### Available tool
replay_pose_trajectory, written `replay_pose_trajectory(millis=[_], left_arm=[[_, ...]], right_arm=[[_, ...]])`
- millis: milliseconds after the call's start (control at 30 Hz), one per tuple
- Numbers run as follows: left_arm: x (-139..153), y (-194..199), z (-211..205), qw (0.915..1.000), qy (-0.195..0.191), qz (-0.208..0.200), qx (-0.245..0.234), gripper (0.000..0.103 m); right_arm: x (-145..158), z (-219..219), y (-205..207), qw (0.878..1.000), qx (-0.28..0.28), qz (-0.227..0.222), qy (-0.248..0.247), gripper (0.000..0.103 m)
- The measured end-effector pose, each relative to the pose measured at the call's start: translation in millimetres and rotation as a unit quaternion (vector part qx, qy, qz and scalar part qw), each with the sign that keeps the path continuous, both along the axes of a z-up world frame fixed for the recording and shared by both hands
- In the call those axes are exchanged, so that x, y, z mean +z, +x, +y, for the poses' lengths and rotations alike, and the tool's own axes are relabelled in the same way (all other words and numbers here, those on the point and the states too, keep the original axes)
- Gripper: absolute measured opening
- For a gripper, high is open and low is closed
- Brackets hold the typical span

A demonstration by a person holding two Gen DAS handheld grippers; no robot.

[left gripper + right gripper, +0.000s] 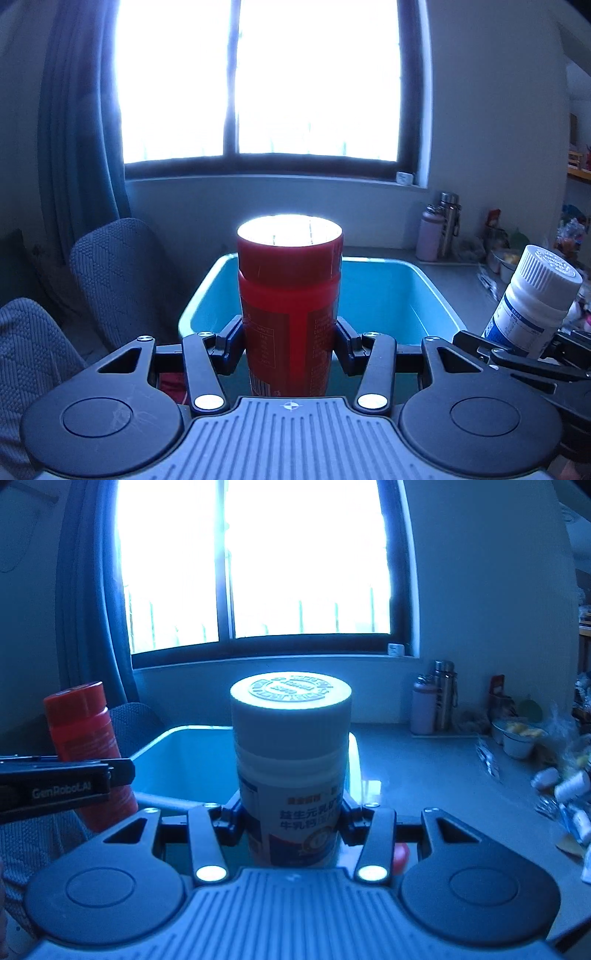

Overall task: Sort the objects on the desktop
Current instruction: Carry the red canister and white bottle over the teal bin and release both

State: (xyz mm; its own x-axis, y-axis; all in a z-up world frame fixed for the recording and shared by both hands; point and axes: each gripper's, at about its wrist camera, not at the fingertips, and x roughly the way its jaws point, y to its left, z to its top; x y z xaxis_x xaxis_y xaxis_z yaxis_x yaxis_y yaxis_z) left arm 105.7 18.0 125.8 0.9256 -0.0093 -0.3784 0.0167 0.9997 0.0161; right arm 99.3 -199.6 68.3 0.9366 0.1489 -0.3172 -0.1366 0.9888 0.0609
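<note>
L wrist: left tongs (290, 345) clamping red bottle (290, 306) upright, hanging over teal bin (424, 295).
R wrist: right tongs (291, 821) gripping white bottle (291, 771) nr bin's (177, 764) right rim.
Risk: smooth round bottles slipping; white one prob. missing bin, hitting bench (424, 775).

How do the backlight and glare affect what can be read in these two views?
Left wrist view: the window is blown out, glare whitens the top of the red bottle, and its label is dim. Right wrist view: same blown window, blue cast, yet the white bottle label stays legible; edges bend with fisheye distortion.
</note>
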Motion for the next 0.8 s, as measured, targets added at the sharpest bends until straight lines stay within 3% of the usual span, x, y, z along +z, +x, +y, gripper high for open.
replay_pose_trajectory(millis=[467, 800], left_arm=[[4, 116, -7, 0.9998, 0.004, 0.012, 0.014, 0.050], [-33, 187, -4, 0.9968, 0.011, 0.074, 0.029, 0.050]], right_arm=[[6, 16, 100, 1.000, 0.021, 0.001, -0.002, 0.048], [-26, 33, 156, 0.997, 0.029, 0.064, -0.018, 0.048]])
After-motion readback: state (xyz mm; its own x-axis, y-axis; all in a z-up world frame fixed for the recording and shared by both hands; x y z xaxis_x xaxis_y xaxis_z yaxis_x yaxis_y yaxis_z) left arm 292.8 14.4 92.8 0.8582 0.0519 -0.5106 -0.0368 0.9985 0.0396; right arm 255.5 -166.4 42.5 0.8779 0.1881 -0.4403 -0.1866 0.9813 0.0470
